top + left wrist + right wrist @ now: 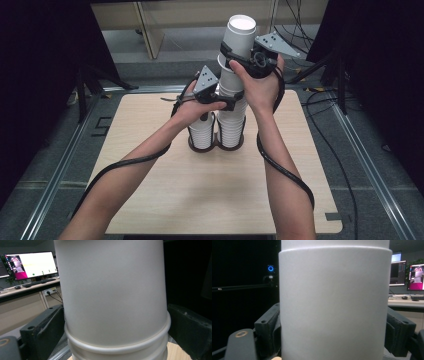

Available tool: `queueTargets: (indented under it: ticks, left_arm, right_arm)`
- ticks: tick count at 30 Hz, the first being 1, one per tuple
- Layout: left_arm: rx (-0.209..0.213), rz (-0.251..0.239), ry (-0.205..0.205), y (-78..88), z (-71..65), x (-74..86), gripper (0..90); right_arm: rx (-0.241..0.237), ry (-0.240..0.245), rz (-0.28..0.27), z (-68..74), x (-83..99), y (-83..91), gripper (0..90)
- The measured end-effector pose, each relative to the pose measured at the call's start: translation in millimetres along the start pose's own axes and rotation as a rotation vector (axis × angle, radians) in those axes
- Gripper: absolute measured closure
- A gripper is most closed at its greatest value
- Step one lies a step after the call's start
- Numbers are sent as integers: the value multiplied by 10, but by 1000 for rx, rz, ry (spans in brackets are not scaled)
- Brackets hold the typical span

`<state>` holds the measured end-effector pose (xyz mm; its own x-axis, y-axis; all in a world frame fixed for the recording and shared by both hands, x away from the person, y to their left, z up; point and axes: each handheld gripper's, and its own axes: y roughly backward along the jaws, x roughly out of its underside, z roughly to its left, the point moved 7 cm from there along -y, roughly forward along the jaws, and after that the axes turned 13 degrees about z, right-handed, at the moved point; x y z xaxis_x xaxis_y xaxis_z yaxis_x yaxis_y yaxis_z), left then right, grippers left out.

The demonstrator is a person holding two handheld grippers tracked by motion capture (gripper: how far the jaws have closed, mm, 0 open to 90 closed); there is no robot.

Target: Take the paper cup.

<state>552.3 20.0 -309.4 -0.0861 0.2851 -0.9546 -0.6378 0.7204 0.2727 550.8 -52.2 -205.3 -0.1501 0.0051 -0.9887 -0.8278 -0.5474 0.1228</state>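
Observation:
A tall stack of white paper cups (231,122) rises from a dark two-ring holder (216,146) at the middle of the wooden table (200,190). A short cup stack (201,134) fills the holder's left ring. My left gripper (234,100) comes in from the left at mid-height, its jaws pressed on both sides of the tall stack (112,285). Higher up, my right gripper (235,57) comes in from the right and clamps the upper cup (240,32), which leans slightly right. In the right gripper view the jaws touch both sides of that cup (334,290).
Metal rails (65,160) border the table, with black curtains and stands on both sides. Cables (345,170) lie on the floor at the right. A desk with a lit monitor (30,265) stands behind; more screens (415,275) are beyond the cup.

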Motion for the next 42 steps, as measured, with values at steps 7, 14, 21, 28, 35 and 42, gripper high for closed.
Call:
queueTargets:
  ticks: [7,14,21,28,35,42]
  left_arm:
    - [-4,2,1,-1,4,0,33]
    - [-5,2,1,1,3,0,34]
    - [-2,2,-5,2,-2,0,34]
    - [-7,5,-12,4,5,2,33]
    - [-6,5,-11,5,2,-1,33]
    - [-10,0,-14,14,-3,-3,33]
  right_arm:
    - [14,4,-5,-10,-54,32,189]
    - [17,16,-44,-1,-117,60,190]
    - [21,7,-77,3,-176,112,191]
    - [18,-5,-113,-8,-224,177,192]
    - [23,-16,-158,0,-265,268,193]
    - [24,-35,-188,-34,-280,383,193]
